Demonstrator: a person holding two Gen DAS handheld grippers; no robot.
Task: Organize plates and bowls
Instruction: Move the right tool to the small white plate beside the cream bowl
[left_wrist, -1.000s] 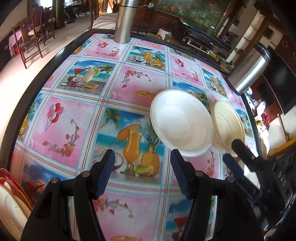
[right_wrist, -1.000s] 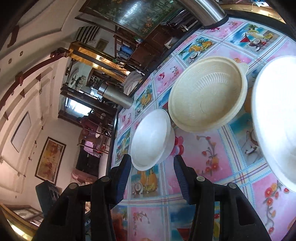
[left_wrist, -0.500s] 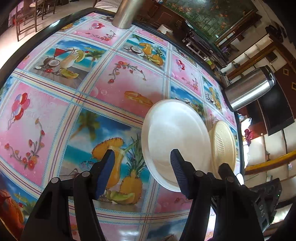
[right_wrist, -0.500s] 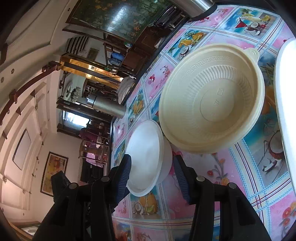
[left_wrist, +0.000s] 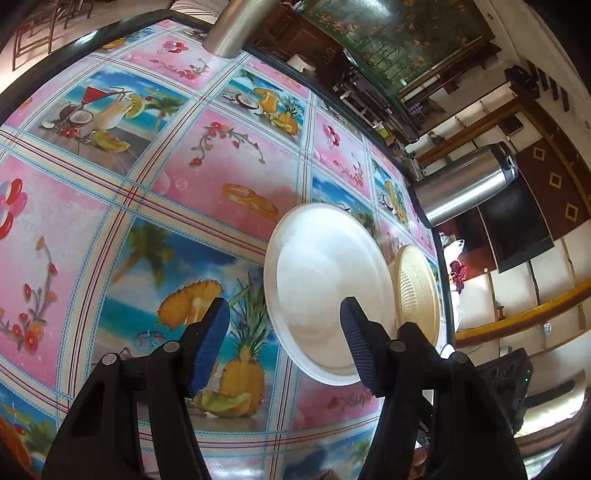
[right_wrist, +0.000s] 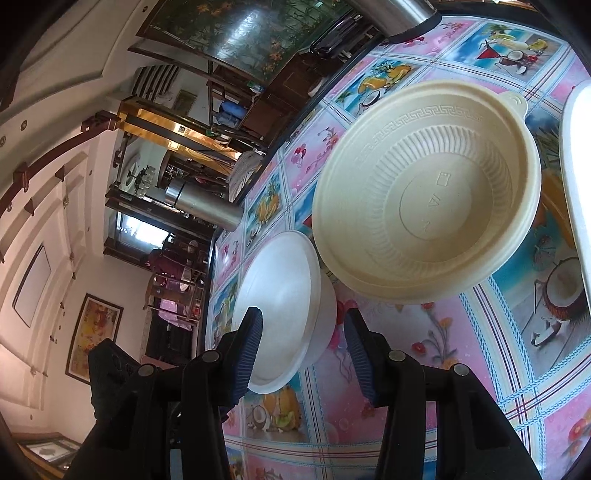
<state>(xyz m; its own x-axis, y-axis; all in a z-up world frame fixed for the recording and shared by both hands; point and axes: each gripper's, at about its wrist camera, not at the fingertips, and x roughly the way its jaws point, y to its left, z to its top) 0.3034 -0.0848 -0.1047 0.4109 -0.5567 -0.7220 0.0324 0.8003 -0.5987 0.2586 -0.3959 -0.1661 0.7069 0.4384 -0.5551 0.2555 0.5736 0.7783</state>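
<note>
A white bowl (left_wrist: 325, 284) sits on the patterned tablecloth, with a cream ribbed bowl (left_wrist: 417, 288) right behind it. My left gripper (left_wrist: 284, 339) is open and empty, its right finger in front of the white bowl's near rim. In the right wrist view the cream bowl (right_wrist: 432, 195) lies ahead and the white bowl (right_wrist: 284, 306) to its left. My right gripper (right_wrist: 303, 347) is open and empty, its jaws straddling the white bowl's near rim. A white plate edge (right_wrist: 578, 166) shows at the far right.
Two steel flasks stand on the table, one at the far edge (left_wrist: 236, 26) and one at the right edge (left_wrist: 465, 184). The table's dark rim (left_wrist: 74, 44) curves along the left. Room furniture lies beyond.
Both grippers have moved closer to the bowls. The white bowl now sits between the right gripper's fingers, and the left gripper's right finger reaches its rim. Both stay open.
</note>
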